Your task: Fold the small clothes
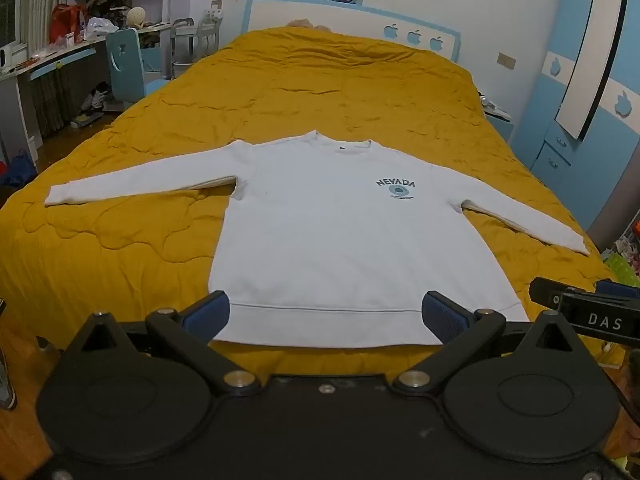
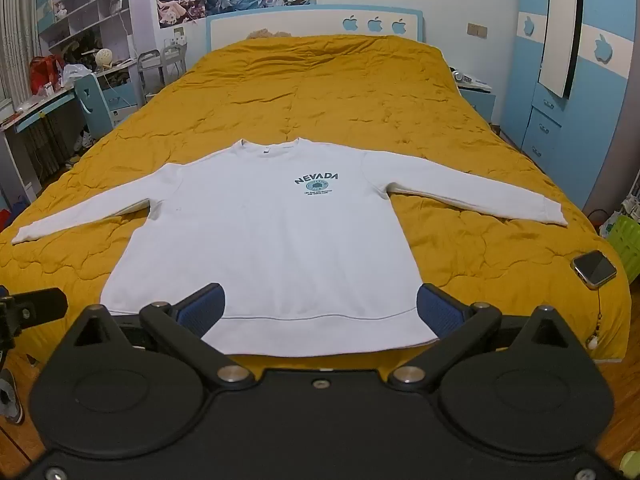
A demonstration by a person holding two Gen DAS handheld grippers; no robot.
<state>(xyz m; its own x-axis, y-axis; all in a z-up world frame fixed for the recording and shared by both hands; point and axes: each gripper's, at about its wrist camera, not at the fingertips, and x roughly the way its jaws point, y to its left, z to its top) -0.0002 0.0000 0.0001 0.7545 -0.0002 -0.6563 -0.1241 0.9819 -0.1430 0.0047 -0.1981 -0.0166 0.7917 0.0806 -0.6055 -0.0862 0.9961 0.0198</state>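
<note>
**Sweatshirt laid flat, both hand-held grippers wide and empty: the risks ahead**

The white long-sleeved cotton sweatshirt with the dark "NEVADA" print [image 1: 320, 240] lies face up in the middle of both views, spread flat on the mustard-yellow quilted bedspread [image 1: 320, 92], sleeves stretched out toward the left and right edges of the frame, hem nearest the cameras. No fold shows yet.

The left hand-held gripper [image 1: 326, 314] hangs above the hem at the bottom centre of its view, jaws spread wide with nothing between them. The right hand-held gripper [image 2: 318, 308] does the same in its own view, equally wide and empty.

Likely troubles, as I judge them:

- The quilt is soft and puckered; a jaw closing on a sleeve cuff or hem corner could pinch the bedspread along with the cloth and drag it up.
- The sweatshirt has two layers; catching only the top one would open the garment instead of folding it.
- The two grippers sit close together at the bottom of the frame, so crossing moves may make them collide.
- A small dark rectangular device with a silver rim [image 2: 595, 269] rests on the bedspread at the right edge of the right wrist view, near the sleeve end; a swung sleeve could knock it off the bed.
</note>
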